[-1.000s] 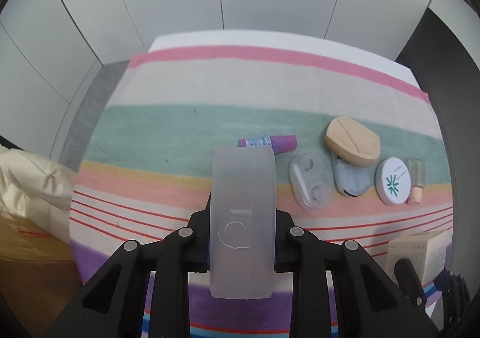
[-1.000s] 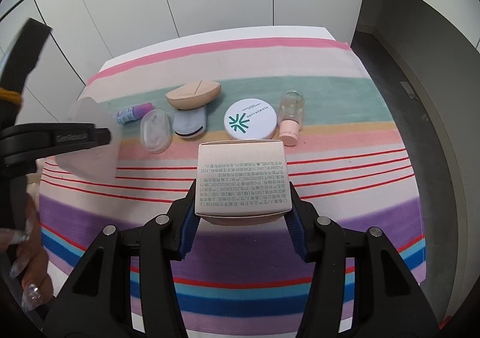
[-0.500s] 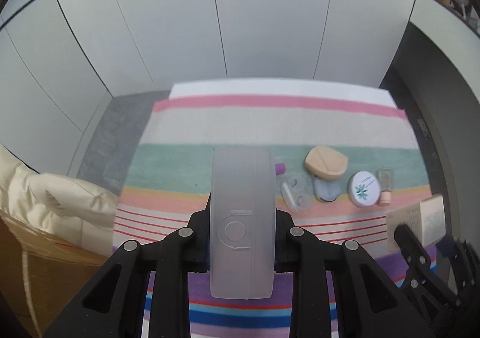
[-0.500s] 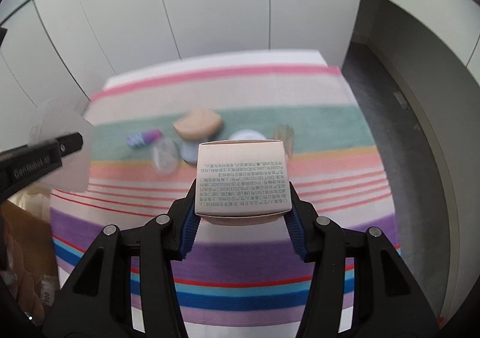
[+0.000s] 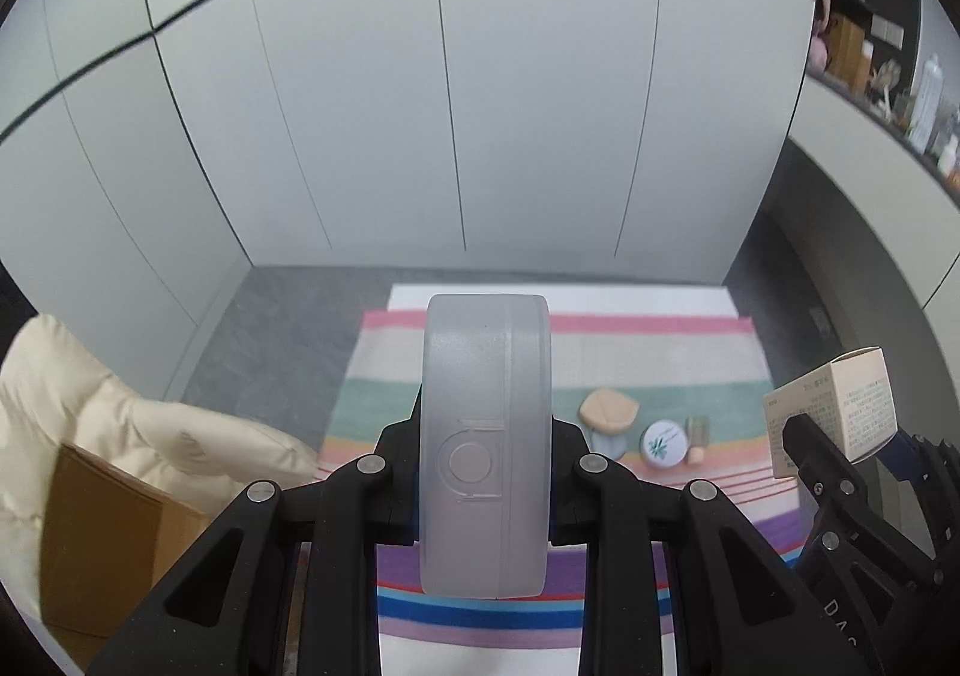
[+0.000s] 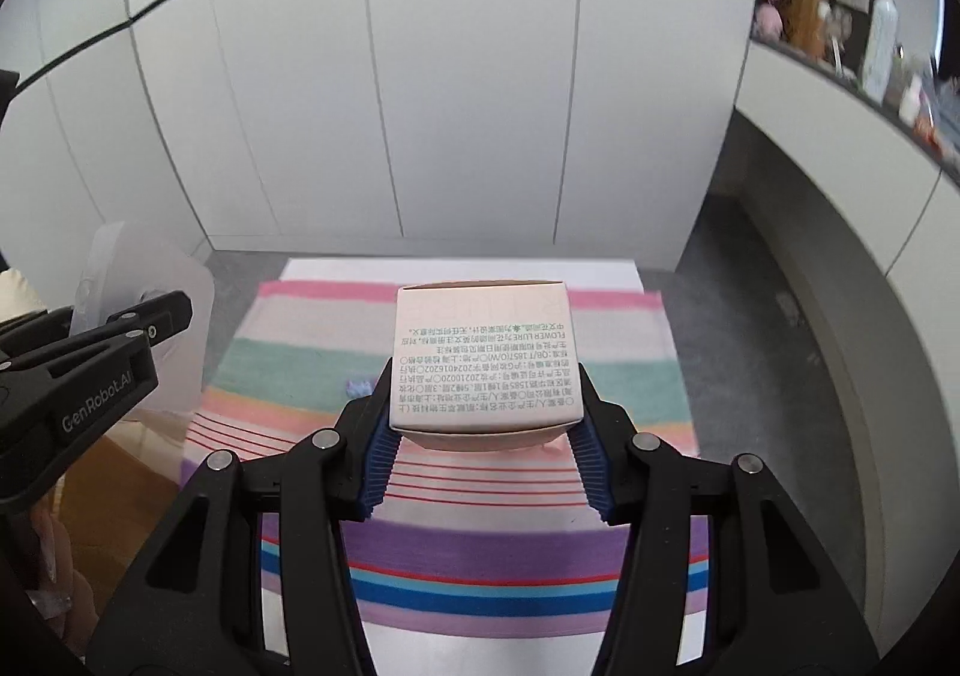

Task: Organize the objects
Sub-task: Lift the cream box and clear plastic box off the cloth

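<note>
A frosted translucent case [image 5: 485,448] is clamped on edge between the jaws of the left gripper [image 5: 485,472] and is carried high above the striped cloth [image 5: 672,352]. A pale printed carton [image 6: 483,361] is gripped between the blue ribbed pads [image 6: 379,457] of the right gripper [image 6: 483,436], likewise clear of the cloth. In the left wrist view the carton is seen at the right edge, with the right gripper below it. In the right wrist view the case and the left gripper are seen at the left edge.

On the green stripe of the cloth, well below both grippers, a row of small items is laid out: a peach sponge [image 5: 607,409], a grey-blue item [image 5: 609,445] partly under it, a round white compact [image 5: 665,442] and a small glass bottle [image 5: 696,436] with a pink cap. A small purple item [image 6: 358,388] is seen just left of the carton; its form cannot be told.

A cream padded garment [image 5: 120,424] and a brown cardboard box [image 5: 102,544] are located left of the table. White wall panels [image 5: 450,106] are seen behind.
</note>
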Available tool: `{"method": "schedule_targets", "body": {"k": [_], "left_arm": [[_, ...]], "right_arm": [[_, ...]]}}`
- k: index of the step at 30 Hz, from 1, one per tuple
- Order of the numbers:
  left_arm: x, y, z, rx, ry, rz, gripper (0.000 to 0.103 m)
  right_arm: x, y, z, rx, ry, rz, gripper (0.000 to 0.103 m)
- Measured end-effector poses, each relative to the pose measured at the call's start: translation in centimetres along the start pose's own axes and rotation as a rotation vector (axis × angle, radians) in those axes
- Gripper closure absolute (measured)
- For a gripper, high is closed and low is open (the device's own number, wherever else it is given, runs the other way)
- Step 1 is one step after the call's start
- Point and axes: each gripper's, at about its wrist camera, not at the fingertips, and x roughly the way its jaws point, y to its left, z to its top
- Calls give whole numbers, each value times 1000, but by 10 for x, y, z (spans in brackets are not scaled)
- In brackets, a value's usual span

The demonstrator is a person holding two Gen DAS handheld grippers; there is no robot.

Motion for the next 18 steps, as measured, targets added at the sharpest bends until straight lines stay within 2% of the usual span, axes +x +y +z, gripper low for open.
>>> {"method": "schedule_targets", "body": {"k": [5,10,13,18], "left_arm": [[-44,5,14,12,-34,-38,76],[-82,18,23,5,-52,-44,76],[-100,21,28,5,-73,-23,76],[-125,22,25,17,-89,-33,76]], "right_arm": [[-45,8,26,-6,-61,2,50],[-88,11,46,-18,-116,-8,50],[-107,11,50,-16,-147,-18,50],[-124,11,52,-6,-149,-22,50]]}}
